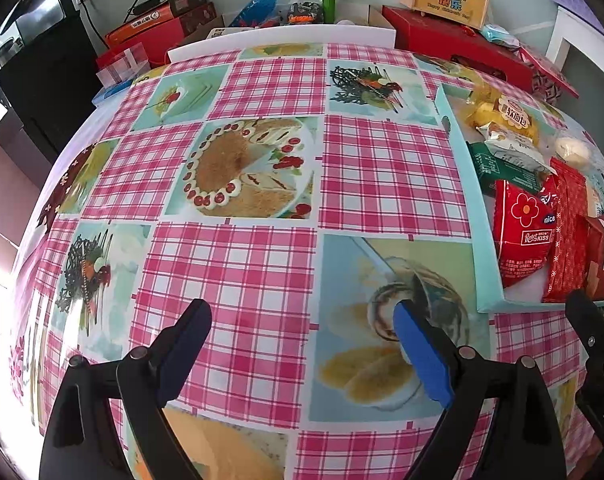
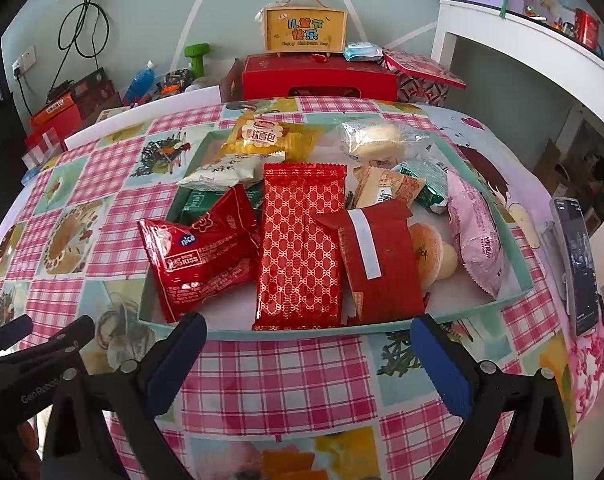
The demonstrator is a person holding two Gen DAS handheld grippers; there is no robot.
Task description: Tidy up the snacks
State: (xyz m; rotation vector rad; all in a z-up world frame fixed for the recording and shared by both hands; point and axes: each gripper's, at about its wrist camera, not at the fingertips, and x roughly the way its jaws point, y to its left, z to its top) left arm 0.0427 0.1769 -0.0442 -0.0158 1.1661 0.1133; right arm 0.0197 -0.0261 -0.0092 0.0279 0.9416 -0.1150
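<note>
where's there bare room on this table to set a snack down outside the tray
The widest bare tablecloth lies left of the tray, under the open left tongs. A narrower strip runs between the tray's near rim and the open right tongs. The tray itself is crowded.

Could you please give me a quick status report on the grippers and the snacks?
Left gripper open, empty, over bare tablecloth. Right gripper open, empty, short of the tray. Snacks piled in tray, red patterned packet nearest. Nothing in the way.

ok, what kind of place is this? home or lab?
Most likely a home, a living or dining room. A table with a pink plaid food-print tablecloth, red gift boxes stacked against the wall, and a white shelf cluttered with household odds and ends.
</note>
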